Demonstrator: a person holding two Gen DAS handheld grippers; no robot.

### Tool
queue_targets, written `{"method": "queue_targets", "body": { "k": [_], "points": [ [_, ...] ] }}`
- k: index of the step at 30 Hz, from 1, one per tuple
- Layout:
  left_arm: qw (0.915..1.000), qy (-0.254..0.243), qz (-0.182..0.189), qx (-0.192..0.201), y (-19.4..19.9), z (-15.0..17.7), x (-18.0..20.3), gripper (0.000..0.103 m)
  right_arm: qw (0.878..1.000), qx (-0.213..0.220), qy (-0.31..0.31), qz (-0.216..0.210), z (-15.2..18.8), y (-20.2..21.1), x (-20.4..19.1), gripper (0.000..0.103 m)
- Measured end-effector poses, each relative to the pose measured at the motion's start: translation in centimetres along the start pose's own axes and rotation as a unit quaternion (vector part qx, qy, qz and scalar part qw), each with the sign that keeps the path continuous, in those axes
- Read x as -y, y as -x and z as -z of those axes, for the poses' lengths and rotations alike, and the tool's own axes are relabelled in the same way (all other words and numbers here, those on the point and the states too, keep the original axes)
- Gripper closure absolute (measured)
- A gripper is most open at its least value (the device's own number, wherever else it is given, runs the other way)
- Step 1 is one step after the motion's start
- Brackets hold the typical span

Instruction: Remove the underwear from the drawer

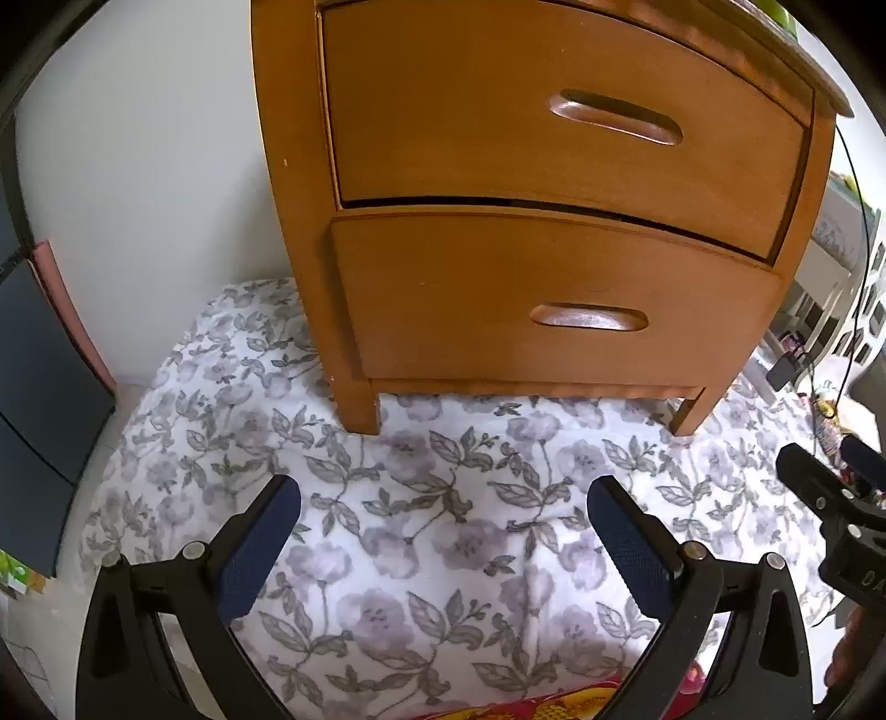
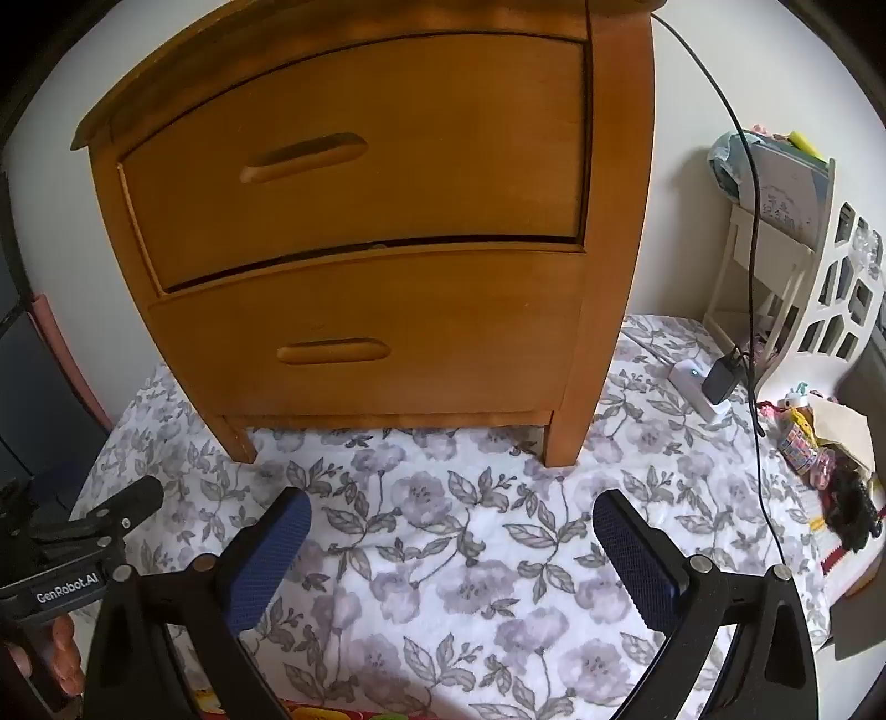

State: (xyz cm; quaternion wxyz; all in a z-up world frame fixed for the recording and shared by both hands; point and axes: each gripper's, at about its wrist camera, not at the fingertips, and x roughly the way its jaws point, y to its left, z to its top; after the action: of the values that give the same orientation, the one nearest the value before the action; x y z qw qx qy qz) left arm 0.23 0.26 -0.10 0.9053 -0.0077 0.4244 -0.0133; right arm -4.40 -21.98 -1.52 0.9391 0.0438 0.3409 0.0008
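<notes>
Low in both frames, tools: left tool and right tool angled downward, fingers spread apart, empty, above floral sheet.
Drawers: lower drawer shut.

drawer contents: hidden, both drawer fronts closed
nightstand top: cut off at upper edge
clutter: right edge, too small to identify
black cable: upper end leaves frame at top
</notes>
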Motion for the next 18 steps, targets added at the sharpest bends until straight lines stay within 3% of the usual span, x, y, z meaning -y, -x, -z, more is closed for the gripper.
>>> {"method": "queue_targets", "body": {
  "k": [2, 5, 18],
  "points": [
    [0.9998, 0.008, 0.013, -0.009, -0.5, -0.3, -0.4, 0.000, 1.000, -0.001, 0.000, -0.002, 0.0, -0.1, 0.0, 0.000],
    [1.0000, -0.002, 0.004, -0.005, -0.5, -0.2, 0.3, 0.000, 1.000, -0.004, 0.000, -0.004, 0.0, -0.3, 0.3, 0.000],
    [0.9994, 0.012, 0.011, 0.030, -0.8, -0.5, -0.8, 0.000, 1.000, -0.018, 0.008, 0.001, 0.0, -1.6, -0.4, 0.000]
  ]
}}
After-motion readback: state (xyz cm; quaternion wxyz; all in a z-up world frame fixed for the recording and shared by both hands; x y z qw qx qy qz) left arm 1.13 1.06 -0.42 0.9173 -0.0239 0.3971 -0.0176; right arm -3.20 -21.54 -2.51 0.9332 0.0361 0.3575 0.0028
